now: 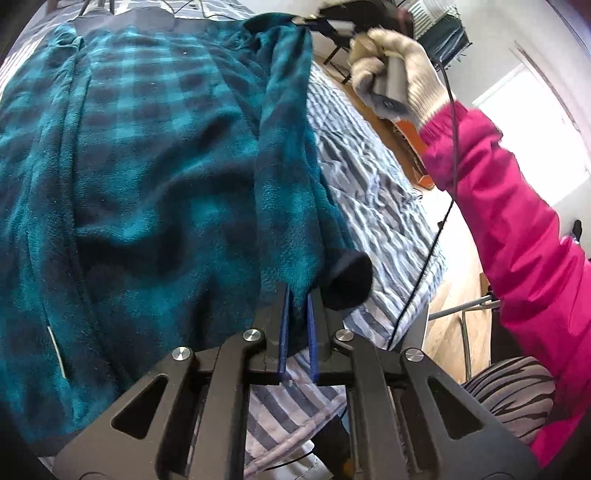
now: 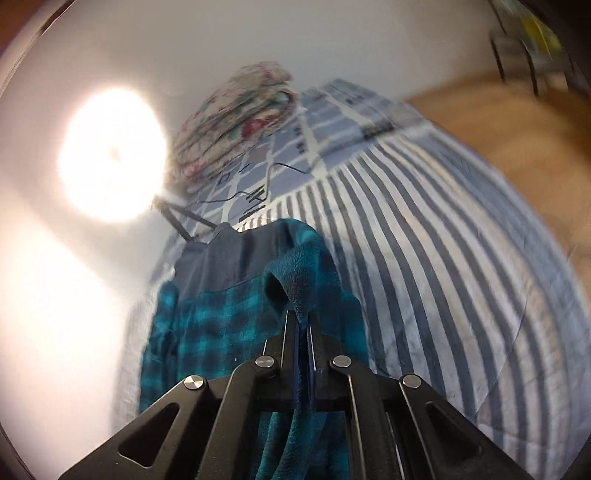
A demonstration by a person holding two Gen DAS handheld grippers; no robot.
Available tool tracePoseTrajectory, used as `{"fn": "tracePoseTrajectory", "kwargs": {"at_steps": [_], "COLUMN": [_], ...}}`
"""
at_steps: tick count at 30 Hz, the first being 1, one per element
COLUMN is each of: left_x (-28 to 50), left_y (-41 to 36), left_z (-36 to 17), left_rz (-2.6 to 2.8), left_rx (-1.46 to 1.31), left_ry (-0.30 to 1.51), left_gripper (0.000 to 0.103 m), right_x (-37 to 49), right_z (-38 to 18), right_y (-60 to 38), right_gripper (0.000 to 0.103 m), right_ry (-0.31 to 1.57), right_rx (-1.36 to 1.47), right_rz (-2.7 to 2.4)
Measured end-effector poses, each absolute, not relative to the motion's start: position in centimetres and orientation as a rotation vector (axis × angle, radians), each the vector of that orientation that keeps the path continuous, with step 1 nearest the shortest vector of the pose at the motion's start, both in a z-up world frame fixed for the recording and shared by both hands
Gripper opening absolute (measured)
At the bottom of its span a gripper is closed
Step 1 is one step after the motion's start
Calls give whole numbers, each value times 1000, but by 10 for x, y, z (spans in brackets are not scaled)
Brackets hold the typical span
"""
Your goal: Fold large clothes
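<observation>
A teal and dark plaid fleece garment [image 1: 147,147] lies spread over the striped bed cover [image 1: 369,184]. My left gripper [image 1: 297,291] is shut on a fold of its edge, right beside a dark cuff [image 1: 349,284]; the fabric sits between the blue pads [image 1: 283,325]. At the far end, a gloved hand [image 1: 391,74] in a pink sleeve [image 1: 498,203] holds my right gripper [image 1: 308,24]. In the right wrist view, that gripper [image 2: 303,317] is shut on a bunched ridge of the garment [image 2: 221,332], lifted off the bed cover [image 2: 443,258].
A folded floral quilt [image 2: 236,122] lies at the head of the bed, with a thin dark cable [image 2: 258,192] in front of it. Wooden floor [image 1: 454,295] runs along the bed's right side. A dark rack [image 1: 443,33] stands by the wall.
</observation>
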State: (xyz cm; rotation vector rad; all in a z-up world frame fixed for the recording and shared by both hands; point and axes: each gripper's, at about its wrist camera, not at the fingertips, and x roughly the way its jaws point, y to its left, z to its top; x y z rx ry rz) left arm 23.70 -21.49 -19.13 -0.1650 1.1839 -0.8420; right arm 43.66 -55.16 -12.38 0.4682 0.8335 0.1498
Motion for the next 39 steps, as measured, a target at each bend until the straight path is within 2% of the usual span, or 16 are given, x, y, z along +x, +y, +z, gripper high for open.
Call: {"fn": "tracePoseTrajectory", "kwargs": {"at_steps": [5, 10, 16, 21, 24, 26, 28, 29, 32, 33, 37, 39], "left_x": [221, 214, 218, 223, 225, 225, 226, 227, 225, 223, 217, 222], "left_y": [-222, -223, -216, -211, -210, -209, -205, -203, -196, -194, -183, -176], "left_z": [-185, -184, -187, -193, -194, -194, -192, -191, -185, -180, -166, -162], "left_rz": [-871, -886, -872, -866, -854, -849, -847, -846, -852, -855, -869, -866], "left_rx": [-99, -78, -98, -114, -114, -108, -114, -117, -129, -128, -150, -195], "left_ry": [1152, 1144, 1149, 1173, 1184, 1196, 1201, 1200, 1192, 1181, 1156, 1145], "left_gripper": [3, 3, 3, 3, 3, 3, 4, 6, 25, 29, 32, 46], "right_x": [451, 477, 509, 525, 518, 509, 496, 486, 453, 439, 381, 351], "right_z": [-104, -112, -152, -207, -204, -184, -163, -152, -128, -122, -116, -124], "right_y": [-508, -454, -392, -376, -390, -412, -430, -443, -476, -487, -511, -515], "right_gripper": [1, 1, 1, 1, 7, 20, 21, 22, 23, 23, 32, 33], "right_ry": [830, 862, 949, 1061, 1046, 999, 944, 926, 900, 903, 945, 992], "right_rx": [335, 255, 147, 88, 159, 284, 320, 337, 379, 381, 391, 404], "right_rz": [189, 259, 302, 298, 347, 416, 419, 422, 427, 418, 421, 419]}}
